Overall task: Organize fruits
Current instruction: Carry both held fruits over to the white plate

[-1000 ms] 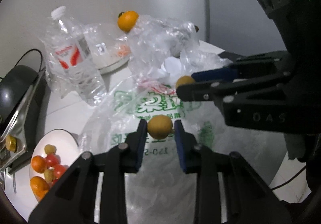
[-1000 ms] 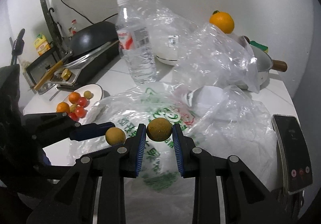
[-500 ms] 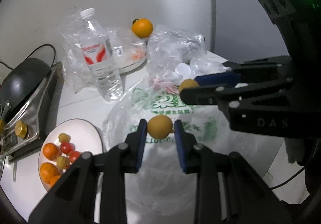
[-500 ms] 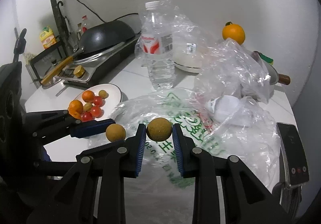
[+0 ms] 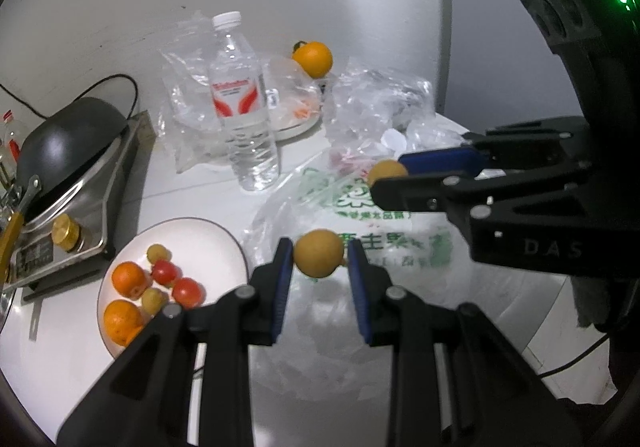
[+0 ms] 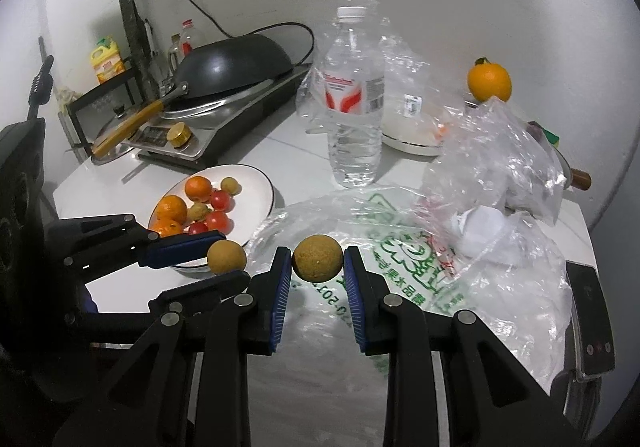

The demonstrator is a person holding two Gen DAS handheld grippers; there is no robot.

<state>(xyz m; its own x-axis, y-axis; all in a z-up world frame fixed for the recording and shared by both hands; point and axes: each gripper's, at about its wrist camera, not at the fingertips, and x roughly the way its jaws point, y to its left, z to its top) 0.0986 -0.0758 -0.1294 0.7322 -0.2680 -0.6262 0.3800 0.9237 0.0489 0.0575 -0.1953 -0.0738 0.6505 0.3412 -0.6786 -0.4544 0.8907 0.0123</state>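
Observation:
My left gripper (image 5: pixel 319 255) is shut on a small round tan fruit (image 5: pixel 319 253), held in the air over a printed plastic bag (image 5: pixel 384 243). The right gripper (image 6: pixel 318 259) is shut on a second tan fruit (image 6: pixel 318 258) beside it, above the same bag (image 6: pixel 400 247). Each gripper shows in the other's view: the right one (image 5: pixel 390 175) at the right, the left one (image 6: pixel 224 257) at the left. A white plate (image 5: pixel 224 247) (image 6: pixel 260 187) to the left holds oranges, red tomatoes and small tan fruits. A single orange (image 5: pixel 313 59) (image 6: pixel 489 82) sits at the back.
A water bottle (image 6: pixel 352 99) stands behind the bag, with a white dish (image 6: pixel 408 135) under clear plastic beside it. Crumpled clear bags (image 6: pixel 500 159) lie at the right. A black wok (image 6: pixel 236 65) rests on a cooker at the left. A dark device (image 6: pixel 592 323) lies at the right edge.
Both grippers, each still holding its fruit, have moved left across the bag, toward the plate. The plate and the cooker have come further into both views.

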